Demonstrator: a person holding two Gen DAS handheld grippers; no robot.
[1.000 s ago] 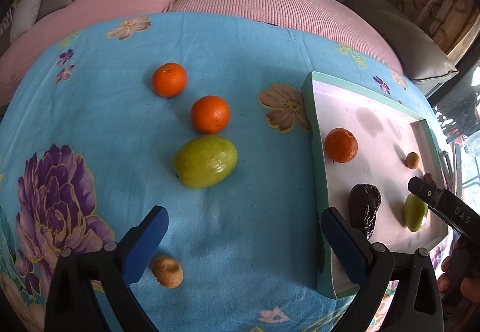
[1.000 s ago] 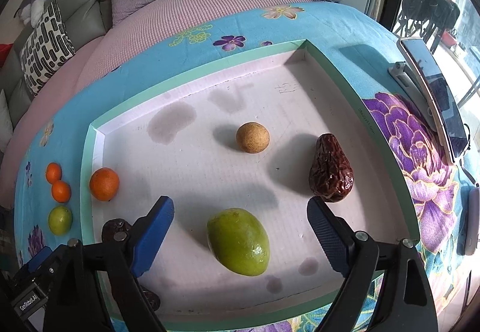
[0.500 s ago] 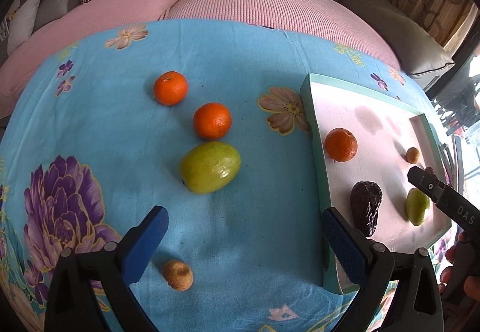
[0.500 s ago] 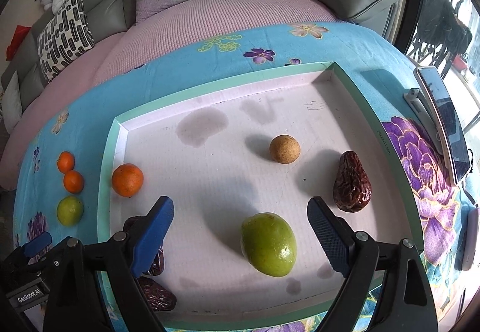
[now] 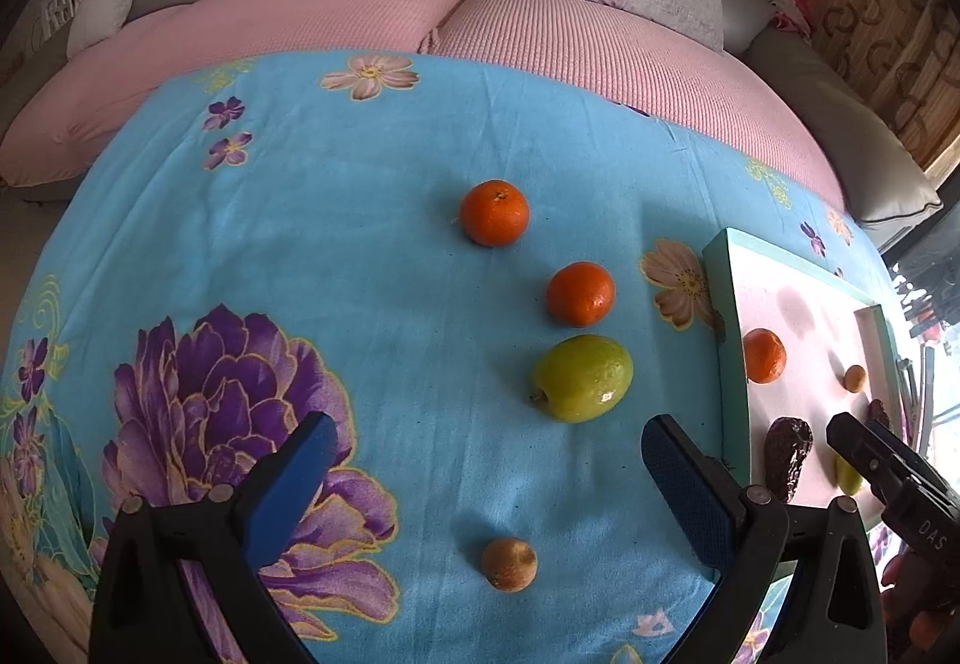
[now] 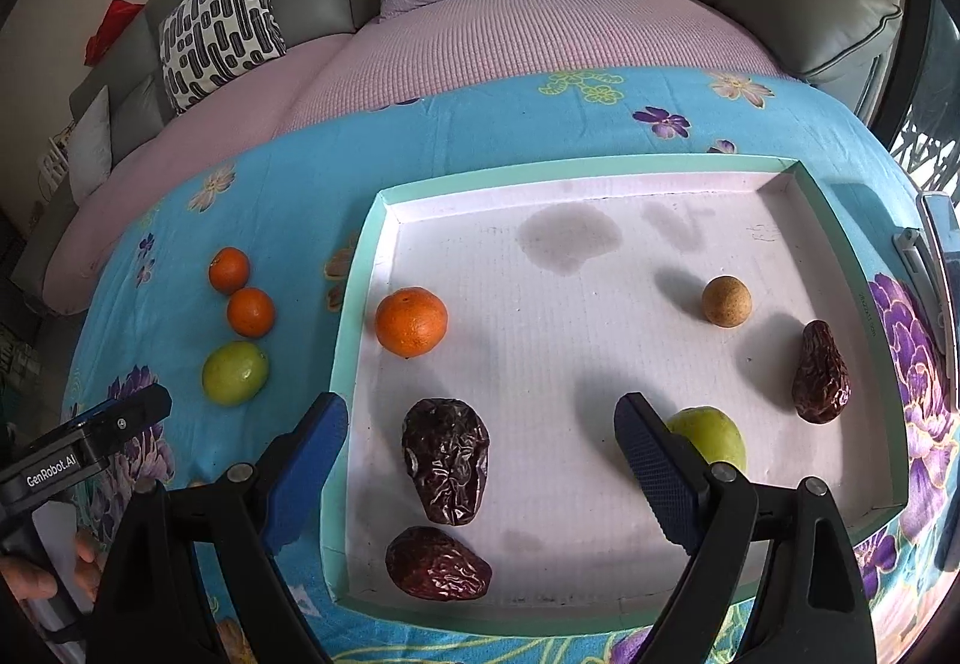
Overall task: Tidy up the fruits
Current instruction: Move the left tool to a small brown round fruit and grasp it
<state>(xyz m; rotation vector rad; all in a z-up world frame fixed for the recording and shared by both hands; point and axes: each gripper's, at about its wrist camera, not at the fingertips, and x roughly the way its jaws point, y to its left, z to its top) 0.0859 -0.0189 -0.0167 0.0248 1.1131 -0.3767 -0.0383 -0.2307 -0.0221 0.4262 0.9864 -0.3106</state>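
Blue floral cloth [image 5: 360,220] over the table, pink-covered sofa [image 5: 600,58] behind; on the cloth I see two round orange tangerines [image 5: 494,212] in a line with a green oval fruit [image 5: 582,378], plus a small tan round fruit [image 5: 509,564] between my left gripper [image 5: 480,475] fingers, not touched, jaws wide open and empty. Shallow white tray with mint-green rim [image 6: 360,328] holds one orange tangerine [image 6: 411,322], three wrinkled dark-brown dates [image 6: 446,460], a small tan ball-shaped fruit [image 6: 726,301] and a green oval fruit [image 6: 714,436]. My right gripper [image 6: 480,445] hangs over the tray's near-left part, jaws apart, holding nothing, one date between them.
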